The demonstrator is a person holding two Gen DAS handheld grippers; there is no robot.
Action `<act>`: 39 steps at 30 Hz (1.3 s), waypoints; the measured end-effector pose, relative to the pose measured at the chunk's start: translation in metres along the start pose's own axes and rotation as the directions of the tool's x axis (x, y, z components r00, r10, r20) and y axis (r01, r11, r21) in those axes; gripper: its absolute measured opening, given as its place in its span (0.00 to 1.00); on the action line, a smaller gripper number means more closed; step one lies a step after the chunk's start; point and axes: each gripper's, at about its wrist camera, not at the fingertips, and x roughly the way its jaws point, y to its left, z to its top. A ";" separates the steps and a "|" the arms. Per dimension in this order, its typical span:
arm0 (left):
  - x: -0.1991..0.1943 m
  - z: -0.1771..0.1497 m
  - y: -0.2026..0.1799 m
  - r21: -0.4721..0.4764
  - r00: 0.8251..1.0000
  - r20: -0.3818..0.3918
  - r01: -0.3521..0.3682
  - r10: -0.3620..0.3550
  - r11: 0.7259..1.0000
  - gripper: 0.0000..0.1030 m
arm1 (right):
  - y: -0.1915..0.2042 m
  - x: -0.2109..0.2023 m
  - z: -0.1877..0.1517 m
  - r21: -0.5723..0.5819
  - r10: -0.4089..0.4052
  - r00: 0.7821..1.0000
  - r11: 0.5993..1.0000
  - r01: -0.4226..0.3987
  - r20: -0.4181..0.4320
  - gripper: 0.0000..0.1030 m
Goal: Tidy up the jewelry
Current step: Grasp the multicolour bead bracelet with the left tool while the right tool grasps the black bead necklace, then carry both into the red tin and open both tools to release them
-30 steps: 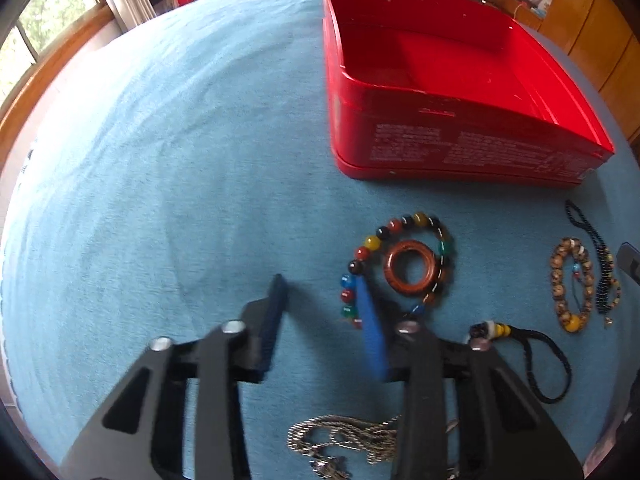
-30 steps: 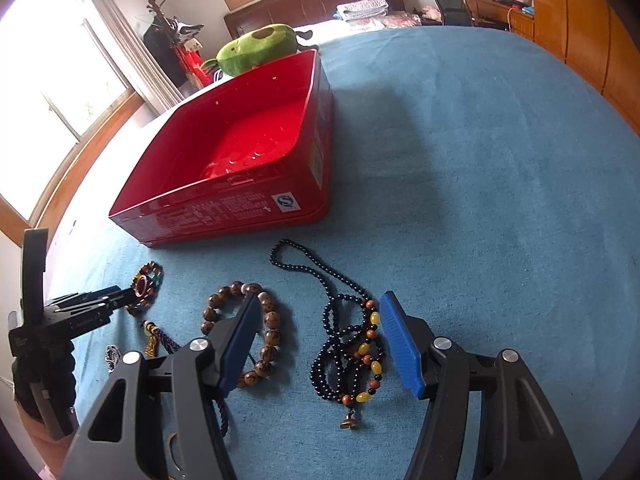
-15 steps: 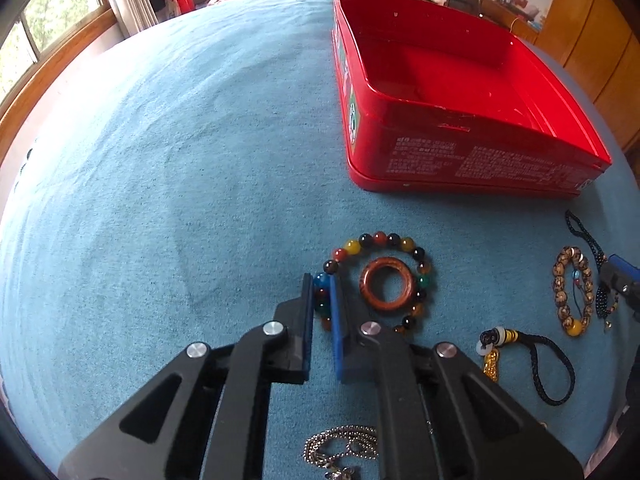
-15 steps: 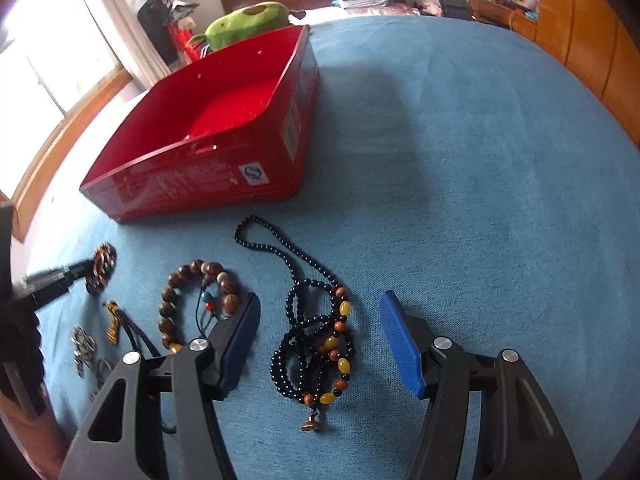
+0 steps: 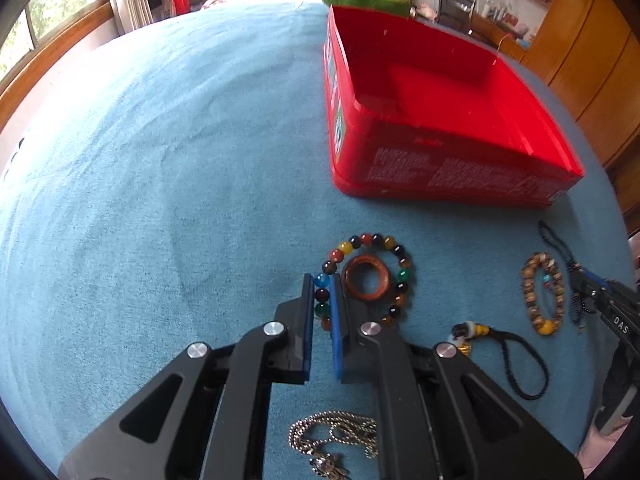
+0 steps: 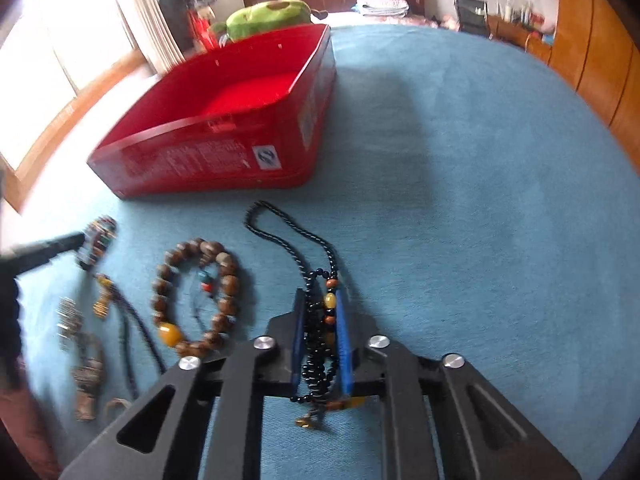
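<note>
1. Where the right gripper [image 6: 322, 336] has just clamped its jaws, bunched strands of the black bead necklace [image 6: 316, 316] sit between the pads; limp and light, so its free loop will likely dangle.
2. The left gripper [image 5: 322, 312] pinches the multicoloured bead bracelet [image 5: 370, 276] by its near side; smooth beads, probably slippery.
3. Beyond both, the red box [image 5: 440, 168] waits, open-topped and empty.

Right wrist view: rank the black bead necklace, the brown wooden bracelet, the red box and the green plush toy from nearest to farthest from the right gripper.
1. Black bead necklace: clamped in the right gripper, whose jaws have just closed on it.
2. Brown wooden bracelet: on the blue cloth, just left of the gripper.
3. Red box: farther back, up and left.
4. Green plush toy: behind the box.
</note>
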 end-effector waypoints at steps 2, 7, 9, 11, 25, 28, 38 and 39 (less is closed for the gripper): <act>-0.013 0.000 0.002 -0.006 0.999 0.028 0.033 -0.032 0.999 0.06 | -0.004 -0.008 0.001 0.023 0.069 0.998 0.997 -0.069 0.012 0.07; -0.042 -0.003 0.006 -0.007 0.991 0.086 0.102 -0.101 0.995 0.06 | -0.007 -0.029 0.003 0.037 0.179 0.982 0.983 -0.181 0.067 0.07; -0.052 -0.008 0.002 0.000 0.986 0.108 0.125 -0.125 0.992 0.06 | -0.001 -0.037 0.003 0.029 0.214 0.973 0.976 -0.217 0.086 0.07; -0.064 -0.008 -0.001 0.008 0.982 0.130 0.138 -0.138 0.990 0.06 | 0.002 -0.042 0.006 0.022 0.230 0.968 0.972 -0.233 0.103 0.07; -0.104 0.009 -0.015 0.050 0.961 0.187 0.199 -0.205 0.979 0.06 | 0.023 -0.097 0.034 -0.047 0.255 0.947 0.967 -0.250 0.195 0.07; -0.106 0.016 -0.018 0.059 0.962 0.190 0.187 -0.195 0.981 0.06 | 0.030 -0.109 0.046 -0.067 0.249 0.946 0.968 -0.240 0.209 0.07; -0.110 0.063 -0.039 0.098 0.963 0.194 0.170 -0.186 0.981 0.06 | 0.061 -0.109 0.111 -0.113 0.236 0.946 0.970 -0.215 0.224 0.07; -0.108 0.071 -0.041 0.099 0.963 0.198 0.165 -0.182 0.981 0.06 | 0.063 -0.107 0.116 -0.115 0.234 0.946 0.970 -0.212 0.227 0.07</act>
